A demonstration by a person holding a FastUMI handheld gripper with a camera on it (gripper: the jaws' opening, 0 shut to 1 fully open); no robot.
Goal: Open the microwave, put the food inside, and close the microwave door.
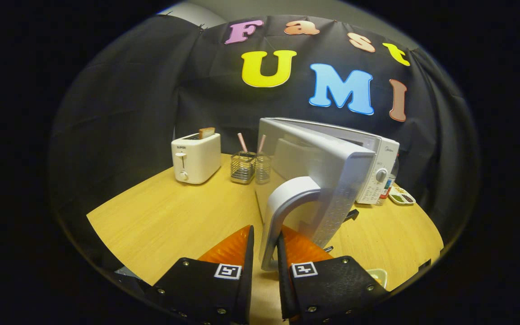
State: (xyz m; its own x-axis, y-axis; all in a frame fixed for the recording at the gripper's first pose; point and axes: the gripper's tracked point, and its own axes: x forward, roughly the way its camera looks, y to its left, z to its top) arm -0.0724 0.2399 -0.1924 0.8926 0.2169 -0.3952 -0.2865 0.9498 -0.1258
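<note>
Dim, warm light; strong fisheye bending

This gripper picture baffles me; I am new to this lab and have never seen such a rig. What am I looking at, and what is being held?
The camera rides on a hand-held two-finger gripper and looks forward along its fingers, which show at the bottom. Between them is the handle of the microwave door, which stands swung open; the fingers close on the handle from both sides. The microwave stands on a wooden table. Beyond the fingers are a toaster with a slice of bread sticking out, two wire holders with pink sticks, and a small tray beside the microwave.
</note>
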